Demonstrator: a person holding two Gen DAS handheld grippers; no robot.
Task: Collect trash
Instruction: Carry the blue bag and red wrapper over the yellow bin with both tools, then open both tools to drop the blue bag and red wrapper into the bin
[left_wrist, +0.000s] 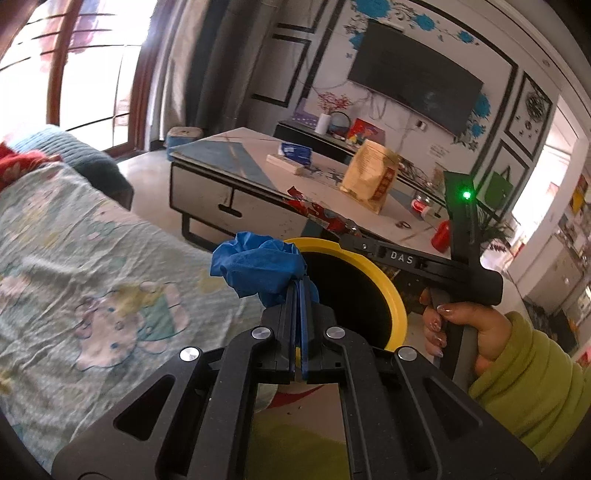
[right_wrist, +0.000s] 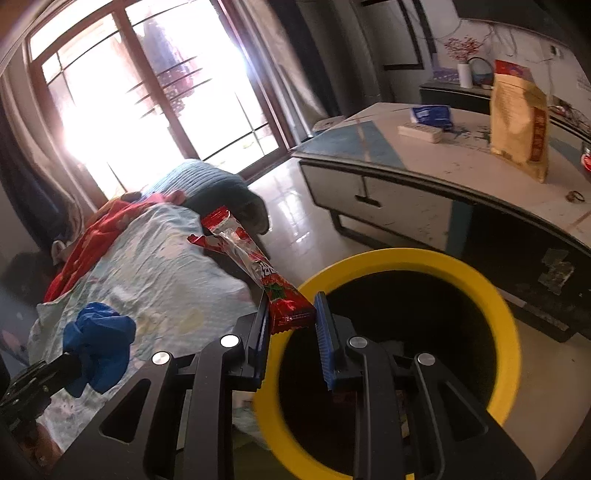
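My left gripper (left_wrist: 300, 286) is shut on a crumpled blue glove (left_wrist: 258, 264), held just left of the yellow-rimmed black bin (left_wrist: 391, 291). The glove also shows in the right wrist view (right_wrist: 98, 341) over the patterned sheet. My right gripper (right_wrist: 291, 314) is open above the bin's rim (right_wrist: 506, 332). A red snack wrapper (right_wrist: 258, 271) rests against its left finger (right_wrist: 260, 332), its lower end in the gap and apart from the right finger. In the left wrist view the right gripper (left_wrist: 349, 225) reaches over the bin with the wrapper (left_wrist: 317, 212).
A sofa with a patterned sheet (left_wrist: 92, 258) lies left of the bin. A low table (right_wrist: 461, 173) behind the bin carries a tan paper bag (right_wrist: 519, 125), a blue packet (right_wrist: 432, 114) and a red can (left_wrist: 421, 206). Tiled floor (right_wrist: 295, 221) lies between sofa and table.
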